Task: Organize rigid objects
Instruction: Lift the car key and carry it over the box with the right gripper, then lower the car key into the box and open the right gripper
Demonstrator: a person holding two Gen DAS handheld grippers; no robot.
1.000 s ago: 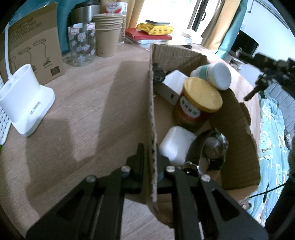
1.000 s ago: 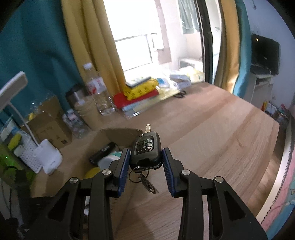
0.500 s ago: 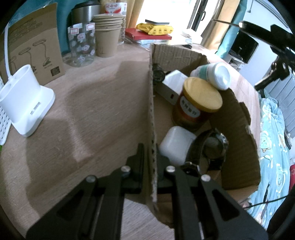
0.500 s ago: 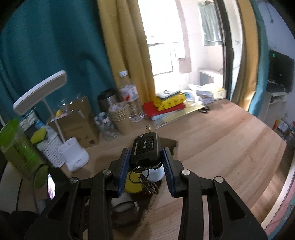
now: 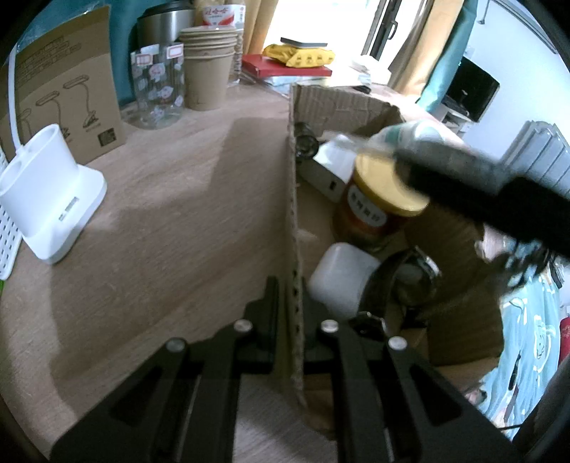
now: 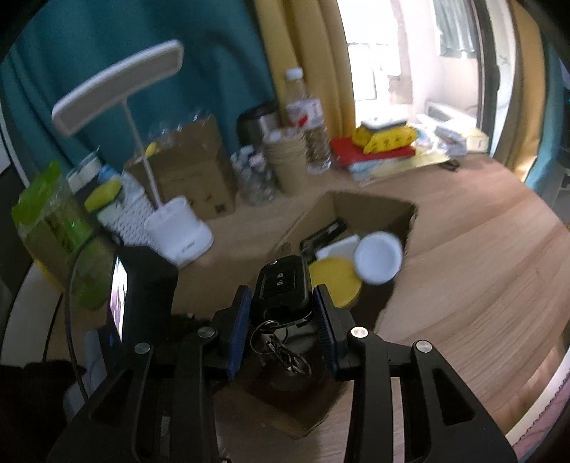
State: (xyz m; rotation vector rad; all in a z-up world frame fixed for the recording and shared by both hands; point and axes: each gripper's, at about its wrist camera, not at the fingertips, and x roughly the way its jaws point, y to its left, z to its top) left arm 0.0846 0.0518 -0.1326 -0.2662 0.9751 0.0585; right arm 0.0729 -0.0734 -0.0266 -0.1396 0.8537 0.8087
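Note:
My left gripper is shut on the near left wall of an open cardboard box. The box holds a yellow-lidded jar, a white-capped bottle, a white case, a wristwatch and a white flat box. My right gripper is shut on a black car key with a key ring hanging below. It holds the key above the box. In the left wrist view the right gripper is a dark blur over the box.
On the wooden table stand a white lamp base, a brown carton, a glass jar, stacked paper cups and a steel flask. Red and yellow books lie at the back.
My right gripper has swung left and down with the car key, from beside the box to over it. My left gripper has kept its hold on the box wall.

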